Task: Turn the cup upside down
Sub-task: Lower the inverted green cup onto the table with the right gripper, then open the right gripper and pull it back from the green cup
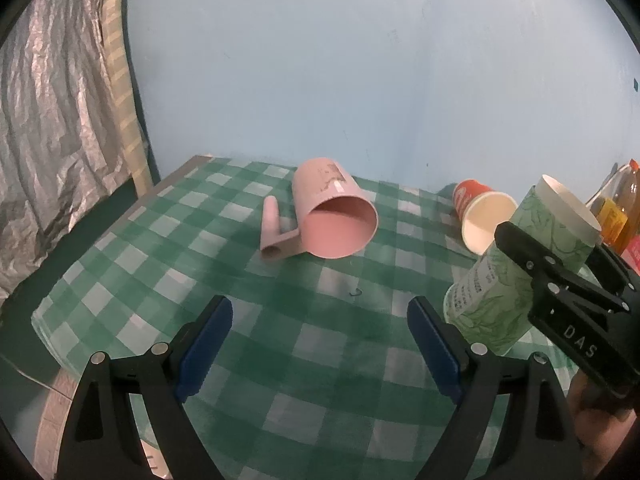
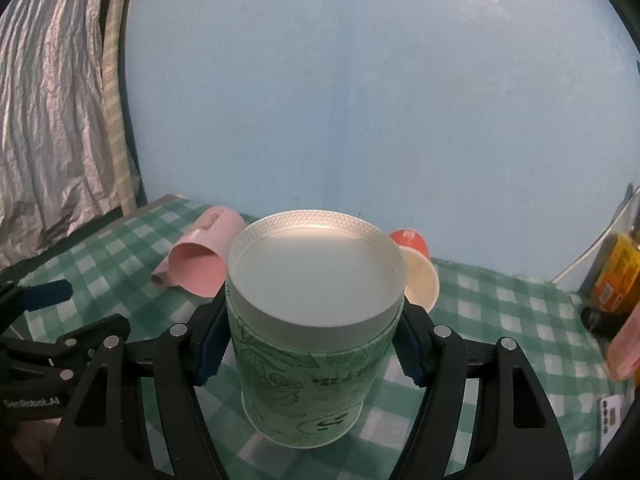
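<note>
Green-printed paper cup [image 2: 316,344] sits clamped between my right gripper [image 2: 312,344] pads at mid-body, tilted above the checked tablecloth [image 1: 280,320] on the near right — grip placed for rotation, I judge. Left gripper [image 1: 320,344] hangs open, empty. Pink mug [image 1: 332,216] and orange cup [image 1: 480,216] lie sideways beyond.

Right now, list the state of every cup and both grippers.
green cup: gripped, tilted, not flat on the tablecloth
pink mug: lying on its side, mouth open
orange cup: lying on its side
right gripper: jaws shut on the green cup
left gripper: jaws open, holding nothing
</note>
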A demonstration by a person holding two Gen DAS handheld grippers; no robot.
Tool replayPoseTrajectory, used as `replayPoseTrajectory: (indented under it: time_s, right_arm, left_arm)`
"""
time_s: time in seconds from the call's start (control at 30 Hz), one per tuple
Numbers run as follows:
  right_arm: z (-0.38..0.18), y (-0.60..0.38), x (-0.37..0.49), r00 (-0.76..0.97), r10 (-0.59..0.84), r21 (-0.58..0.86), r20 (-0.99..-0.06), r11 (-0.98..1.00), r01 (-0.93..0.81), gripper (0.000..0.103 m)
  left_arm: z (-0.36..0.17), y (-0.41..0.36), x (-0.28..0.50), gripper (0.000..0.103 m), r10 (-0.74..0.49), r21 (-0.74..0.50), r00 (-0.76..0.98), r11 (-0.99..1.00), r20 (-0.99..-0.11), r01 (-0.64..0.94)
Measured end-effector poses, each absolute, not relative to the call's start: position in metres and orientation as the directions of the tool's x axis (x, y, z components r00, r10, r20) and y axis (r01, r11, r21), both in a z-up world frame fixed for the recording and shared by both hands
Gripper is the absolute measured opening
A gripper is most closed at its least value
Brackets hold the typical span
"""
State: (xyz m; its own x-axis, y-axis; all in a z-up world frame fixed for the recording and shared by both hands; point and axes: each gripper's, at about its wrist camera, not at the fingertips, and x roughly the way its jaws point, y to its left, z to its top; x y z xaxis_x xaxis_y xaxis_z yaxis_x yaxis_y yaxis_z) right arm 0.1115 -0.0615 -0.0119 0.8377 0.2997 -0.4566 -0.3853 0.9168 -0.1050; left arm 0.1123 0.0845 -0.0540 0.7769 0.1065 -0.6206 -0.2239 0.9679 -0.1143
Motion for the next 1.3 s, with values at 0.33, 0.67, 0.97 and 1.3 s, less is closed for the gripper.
replayPoseTrajectory:
  time_s: [0.33, 0.67, 0.97, 1.3]
  right_arm:
    - [-0.025, -0.06, 0.109, 0.829, 0.304, -0.108, -0.469, 0.912, -0.396, 0.071]
    - [-0.016, -0.064, 0.108, 0.813, 0.319, -0.072, -0.487, 0.913, -0.401, 0.077]
    - [0.02, -0.075, 0.078, 0.847, 0.337, -0.07, -0.412, 0.915, -0.398, 0.088]
    - [0.042, -0.094, 0.021, 0.895, 0.351, -0.062, -0.276, 0.922, -0.381, 0.089]
  left_arm:
    - [-0.06, 0.088, 0.113, 0.091, 0.109, -0.132, 0.775, 0.962, -0.623, -0.241]
    - [-0.052, 0.088, 0.103, 0.091, 0.105, -0.142, 0.795, 0.962, -0.597, -0.233]
    - [-0.022, 0.08, 0.07, 0.095, 0.101, -0.164, 0.857, 0.964, -0.506, -0.21]
    - [0.001, 0.07, 0.02, 0.102, 0.126, -0.159, 0.916, 0.967, -0.381, -0.2]
